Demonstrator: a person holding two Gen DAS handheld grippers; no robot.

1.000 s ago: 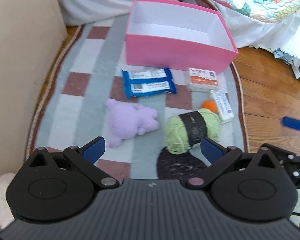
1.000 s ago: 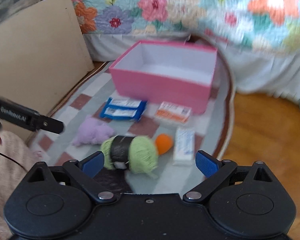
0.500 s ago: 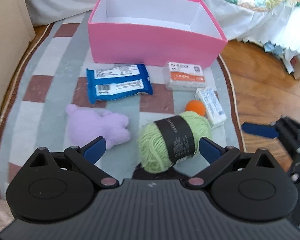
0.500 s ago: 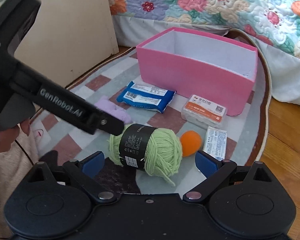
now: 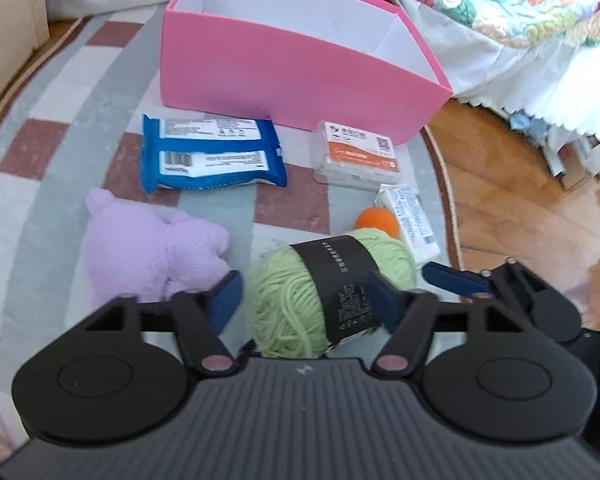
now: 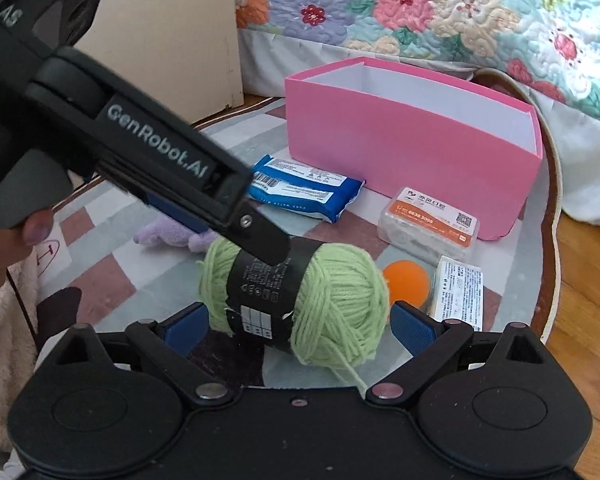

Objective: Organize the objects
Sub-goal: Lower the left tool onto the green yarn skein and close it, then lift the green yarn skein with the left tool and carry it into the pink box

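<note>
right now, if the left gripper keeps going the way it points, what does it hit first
The yarn. It already sits between the left gripper's closing jaws, with no clear sign the pads press it yet. Past it lie the orange ball and the pink box, though depth is hard to judge.

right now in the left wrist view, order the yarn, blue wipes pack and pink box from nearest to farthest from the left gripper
1. Green yarn ball, between the closing fingers of the left gripper.
2. Blue wipes pack, farther up, left of centre.
3. Pink box, farthest, behind the pack.
</note>
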